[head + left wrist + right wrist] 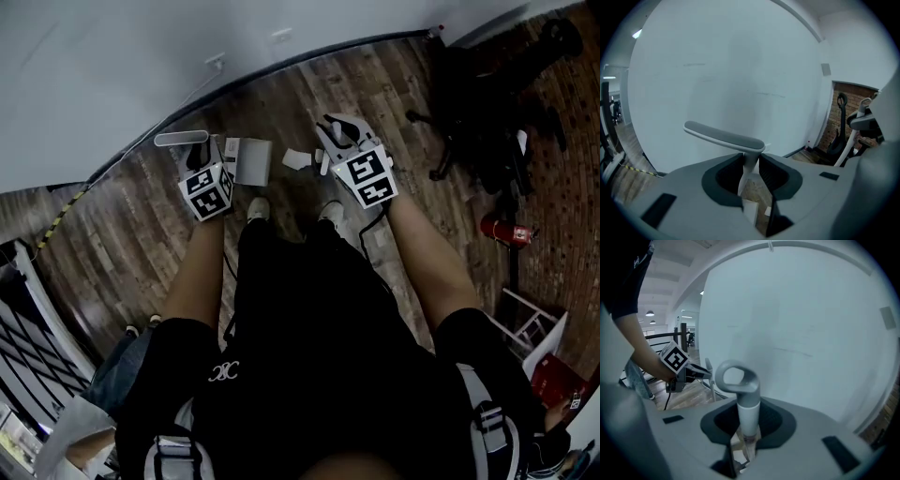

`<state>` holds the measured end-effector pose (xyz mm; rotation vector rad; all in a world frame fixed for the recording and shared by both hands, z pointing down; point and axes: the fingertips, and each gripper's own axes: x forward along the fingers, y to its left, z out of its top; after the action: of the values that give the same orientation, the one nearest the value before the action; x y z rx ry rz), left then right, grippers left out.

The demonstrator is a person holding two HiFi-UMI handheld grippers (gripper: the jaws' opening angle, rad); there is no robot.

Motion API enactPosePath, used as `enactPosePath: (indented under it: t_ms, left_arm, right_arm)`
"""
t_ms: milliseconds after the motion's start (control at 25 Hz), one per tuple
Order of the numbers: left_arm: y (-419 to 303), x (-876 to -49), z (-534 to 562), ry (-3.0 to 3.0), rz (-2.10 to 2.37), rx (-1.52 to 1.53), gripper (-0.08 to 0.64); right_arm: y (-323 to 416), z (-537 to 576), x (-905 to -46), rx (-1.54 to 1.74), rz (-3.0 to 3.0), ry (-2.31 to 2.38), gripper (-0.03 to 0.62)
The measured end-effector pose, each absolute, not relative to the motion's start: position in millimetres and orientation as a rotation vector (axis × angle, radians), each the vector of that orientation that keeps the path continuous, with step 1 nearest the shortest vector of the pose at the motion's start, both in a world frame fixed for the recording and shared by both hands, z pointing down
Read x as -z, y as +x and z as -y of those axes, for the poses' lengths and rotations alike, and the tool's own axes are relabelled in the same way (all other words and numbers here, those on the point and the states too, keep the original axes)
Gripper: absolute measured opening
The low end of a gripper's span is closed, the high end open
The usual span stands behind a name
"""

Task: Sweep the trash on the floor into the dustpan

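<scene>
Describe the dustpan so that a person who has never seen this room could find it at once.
On the wooden floor near the white wall, ahead of the person's shoes, stands the dustpan. It is the pale grey boxy pan left of the white trash scraps; only it has a stem rising to a flat handle in the left gripper.

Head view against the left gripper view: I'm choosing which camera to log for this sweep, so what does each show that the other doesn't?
Head view only: the person's shoes, the red fire extinguisher, and a clear look at the right gripper on the broom handle. Left gripper view only: close up, the left gripper shut on the stem of the dustpan handle. Both: that handle, part of the dustpan below it, the wooden floor and the white wall.
</scene>
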<state>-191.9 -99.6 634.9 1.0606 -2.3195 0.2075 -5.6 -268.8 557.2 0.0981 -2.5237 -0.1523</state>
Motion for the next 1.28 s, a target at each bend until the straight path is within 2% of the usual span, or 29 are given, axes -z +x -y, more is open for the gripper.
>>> enactPosePath:
  t_ms: [360, 680, 960, 1280]
  left_arm:
    - [-194, -639, 91, 1.154, 2.26, -0.137, 0.097]
    - [-207, -640, 80, 1.171, 2.236, -0.074, 0.1]
    - [-210, -641, 76, 1.19, 2.209, -0.08, 0.1]
    - [-214, -641, 73, 1.12, 2.222, -0.154, 0.1]
  right_arm:
    - [-89, 170, -555, 0.183, 2.518, -0.343, 0.081]
    - [-126, 122, -530, 0.145, 2.583, -0.466, 0.081]
    - [-123, 127, -505, 0.106, 2.626, -0.396, 0.081]
    - [-82, 177, -463, -0.045, 2.716, -0.114, 0.081]
